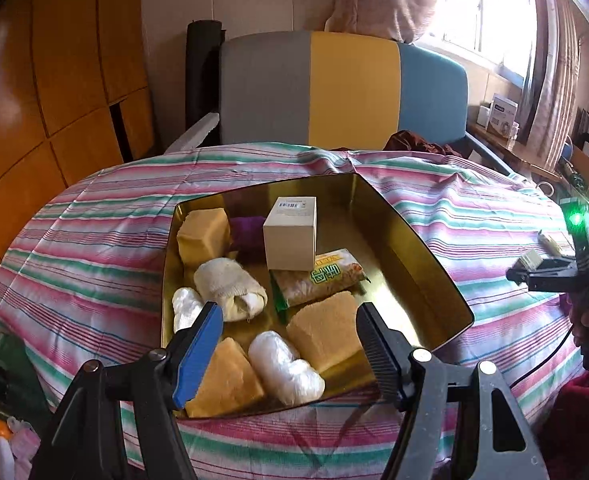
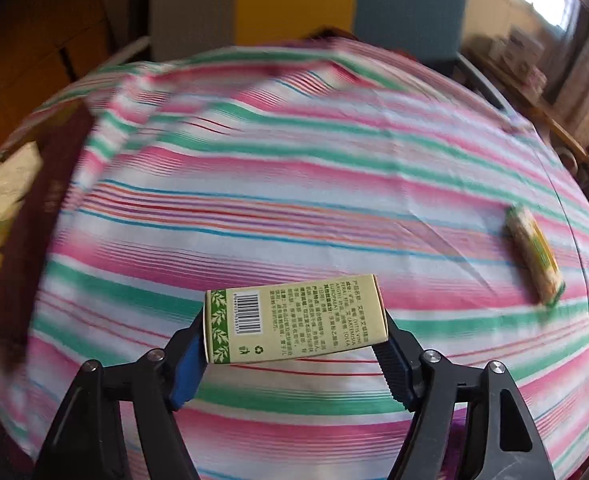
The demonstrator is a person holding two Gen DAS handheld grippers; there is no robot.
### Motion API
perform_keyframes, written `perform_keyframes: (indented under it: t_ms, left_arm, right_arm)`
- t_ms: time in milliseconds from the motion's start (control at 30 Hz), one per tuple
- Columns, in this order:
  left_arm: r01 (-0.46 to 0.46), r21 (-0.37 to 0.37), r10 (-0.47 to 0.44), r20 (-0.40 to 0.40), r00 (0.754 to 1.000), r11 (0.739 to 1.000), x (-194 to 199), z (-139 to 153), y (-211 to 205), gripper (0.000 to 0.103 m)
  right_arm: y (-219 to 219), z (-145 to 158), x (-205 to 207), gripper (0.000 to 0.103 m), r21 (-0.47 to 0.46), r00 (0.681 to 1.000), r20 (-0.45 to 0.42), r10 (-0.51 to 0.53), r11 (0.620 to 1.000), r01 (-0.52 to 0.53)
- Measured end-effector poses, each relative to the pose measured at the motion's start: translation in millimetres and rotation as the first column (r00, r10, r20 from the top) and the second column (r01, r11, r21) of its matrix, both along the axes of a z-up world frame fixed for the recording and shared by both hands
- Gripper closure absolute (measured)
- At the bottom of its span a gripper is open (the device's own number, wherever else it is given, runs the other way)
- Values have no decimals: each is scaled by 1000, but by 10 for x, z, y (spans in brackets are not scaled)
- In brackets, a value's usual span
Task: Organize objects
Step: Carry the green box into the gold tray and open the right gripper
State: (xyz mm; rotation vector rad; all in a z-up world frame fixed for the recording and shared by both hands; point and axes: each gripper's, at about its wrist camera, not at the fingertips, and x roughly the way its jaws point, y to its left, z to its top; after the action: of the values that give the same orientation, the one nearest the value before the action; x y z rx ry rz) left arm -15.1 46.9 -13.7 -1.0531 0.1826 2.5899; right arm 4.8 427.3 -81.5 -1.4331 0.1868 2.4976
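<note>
Left gripper (image 1: 290, 340) hovering over near end of gold tin (image 1: 426, 268), fingers spread wide, gripping nothing. Tin sitting on striped cloth (image 1: 94, 240), holding yellow sponges (image 1: 322, 328), white plastic bundles (image 1: 286, 368), rolled cream cloth (image 1: 230, 284), snack packet (image 1: 318, 276), white box (image 1: 290, 236) standing upright mid-tin. Right gripper (image 2: 294, 328) clamping green-and-cream carton (image 2: 294, 320) by its ends, lifting above cloth at right. Second snack packet (image 2: 534, 256) lying farther right on cloth. Grey-yellow-blue headboard (image 1: 346, 88) standing far behind.
</note>
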Motion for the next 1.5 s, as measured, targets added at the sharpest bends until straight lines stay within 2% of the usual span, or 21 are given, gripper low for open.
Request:
perform_keyframes:
  t_ms: [167,300,467,633,733,933,1067,1300,1500]
  left_arm:
    - [-9,21,9,17,1000,1000,33,-55,-73,33]
    - [-25,42,24,32,999,999,53,-89,-176,33]
    - [-60,63,57,49,997,996,45,-113,-373,33]
    - [-130,100,123,79,989,986,12,-154,-624,33]
    - [-151,118,141,92,986,981,-5,-182,-709,33]
    - [-137,112,127,92,988,984,2,-200,-692,33]
    - [-128,100,117,104,988,987,7,-241,-642,33]
    - [-116,90,109,79,991,989,61,-174,-594,33]
    - [-97,86,92,65,994,992,90,-128,-545,33]
  right_arm:
    - [-598,341,-169,29,-21,987,-95,128,991,-130]
    - [-1125,529,-306,29,-31,962,-148,230,971,-237]
    - [-1670,579,-462,29,-44,932,-168,322,942,-334]
    - [-1994,530,-639,29,-39,912,-155,379,921,-389]
    - [-2084,443,-763,28,-35,912,-129,389,918,-396]
    - [-2187,195,-988,28,-50,921,-58,384,921,-387]
    - [-2210,53,-1037,14,-70,928,-27,371,926,-372]
    - [-2185,88,-940,13,-89,932,-49,360,927,-363]
    - [-2067,287,-754,9,-128,947,-138,292,942,-309]
